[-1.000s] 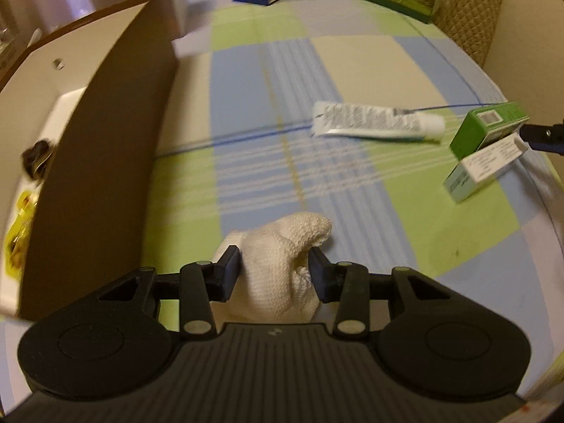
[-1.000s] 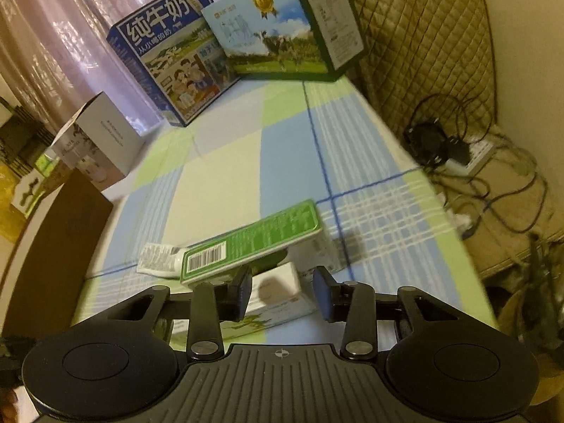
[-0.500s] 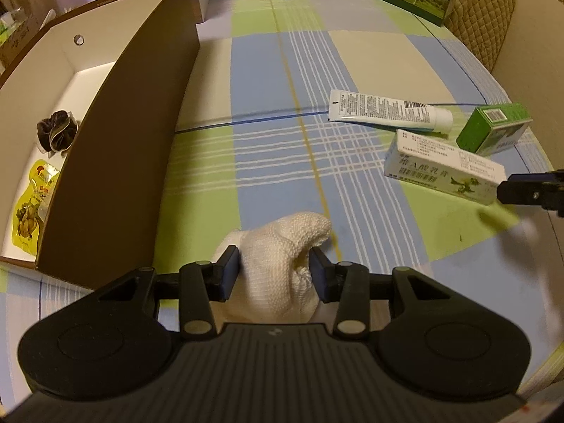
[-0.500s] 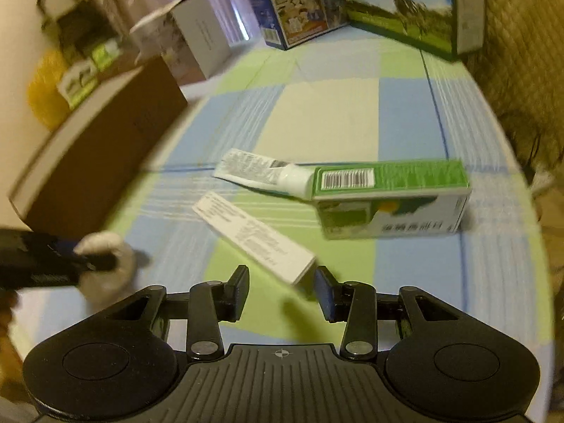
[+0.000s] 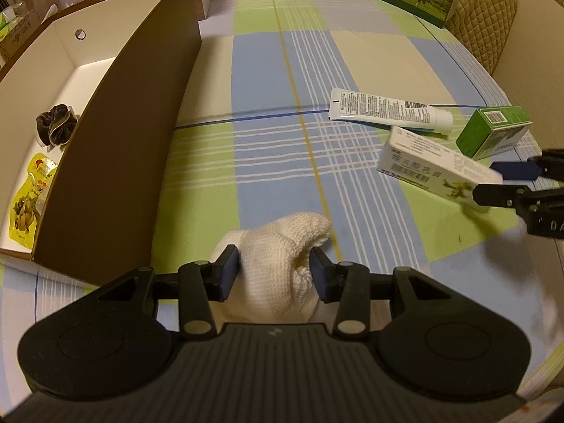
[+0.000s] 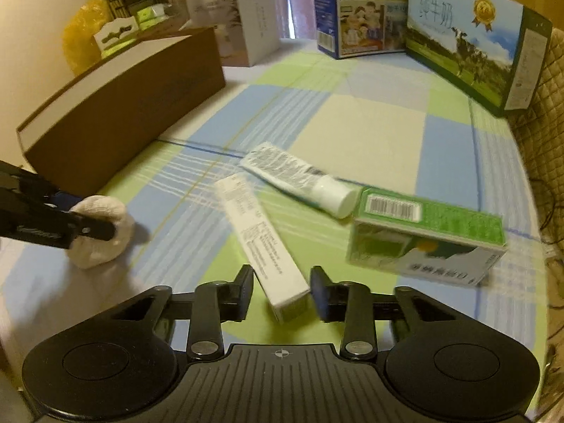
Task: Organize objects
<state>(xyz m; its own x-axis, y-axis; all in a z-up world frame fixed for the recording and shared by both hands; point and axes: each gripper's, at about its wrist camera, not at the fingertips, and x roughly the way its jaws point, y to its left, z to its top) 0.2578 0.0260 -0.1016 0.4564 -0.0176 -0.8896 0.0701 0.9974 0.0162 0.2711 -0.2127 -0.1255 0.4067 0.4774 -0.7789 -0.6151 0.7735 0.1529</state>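
My left gripper (image 5: 275, 268) is shut on a rolled white knit glove (image 5: 278, 264), low over the checked tablecloth; it also shows in the right wrist view (image 6: 100, 232). My right gripper (image 6: 282, 292) stands around the near end of a long white medicine box (image 6: 264, 243), its fingers a little apart from the sides; the box also shows in the left wrist view (image 5: 437, 172). A white tube (image 5: 387, 111) and a green-topped box (image 6: 426, 236) lie just beyond. A brown open box (image 5: 105, 134) stands at the left, holding a dark scrunchie (image 5: 56, 128) and a yellow pouch (image 5: 30, 201).
Two milk cartons (image 6: 359, 10) (image 6: 472, 42) and a white carton (image 6: 239, 21) stand at the table's far edge. A quilted chair back (image 5: 483, 10) rises at the far right. The table edge runs close on the right side.
My right gripper has swung left and come down over the white box, whose end now sits between its fingers. The left gripper keeps hold of the glove and has barely moved.
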